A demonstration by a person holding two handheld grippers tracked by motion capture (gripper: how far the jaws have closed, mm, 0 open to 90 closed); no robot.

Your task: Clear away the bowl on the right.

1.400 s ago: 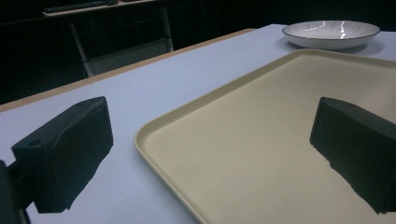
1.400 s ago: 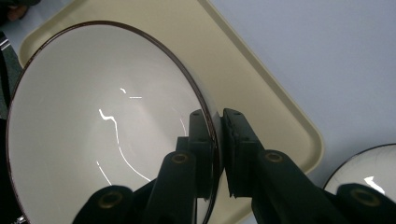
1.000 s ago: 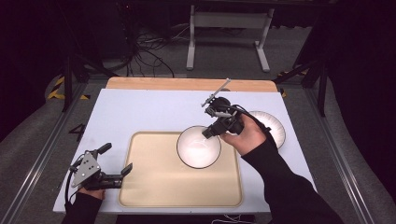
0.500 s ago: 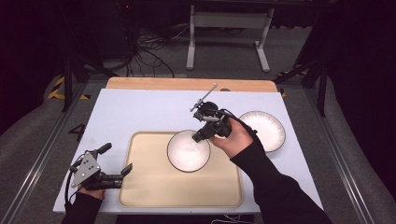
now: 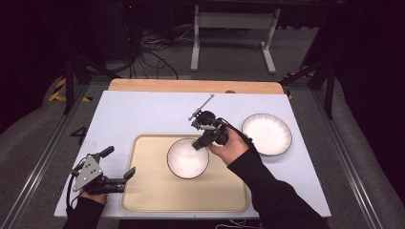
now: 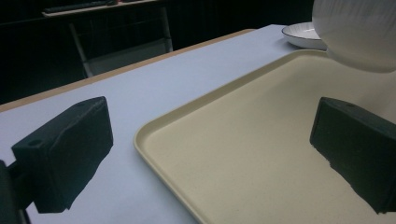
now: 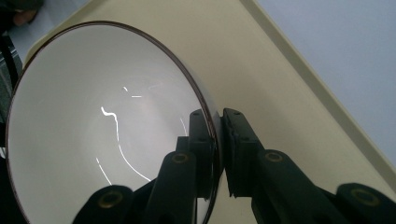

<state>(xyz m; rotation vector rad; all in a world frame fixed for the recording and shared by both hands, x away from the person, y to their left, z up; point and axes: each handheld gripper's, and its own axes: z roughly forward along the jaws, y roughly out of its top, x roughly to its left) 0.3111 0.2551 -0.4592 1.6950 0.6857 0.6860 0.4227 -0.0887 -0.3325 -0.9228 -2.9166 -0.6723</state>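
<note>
A white bowl [image 5: 187,159] with a dark rim hangs over the middle of the beige tray [image 5: 143,191]. My right gripper [image 5: 200,142] is shut on the bowl's far right rim. In the right gripper view its two jaws pinch the rim [image 7: 215,135], one inside and one outside the bowl [image 7: 93,140]. In the left gripper view the bowl [image 6: 359,32] shows at the top right, above the tray [image 6: 243,154]. My left gripper [image 5: 118,168] rests at the tray's left edge, open, with nothing between its jaws.
A white plate [image 5: 266,134] with a dark rim lies on the pale blue table [image 5: 138,114] to the right of the tray, also seen far off as a plate [image 6: 303,35]. A wooden strip [image 5: 191,86] edges the table's far side.
My right gripper has carried the bowl leftward and down, from beside the plate to over the tray's middle. The left gripper has stayed in place.
</note>
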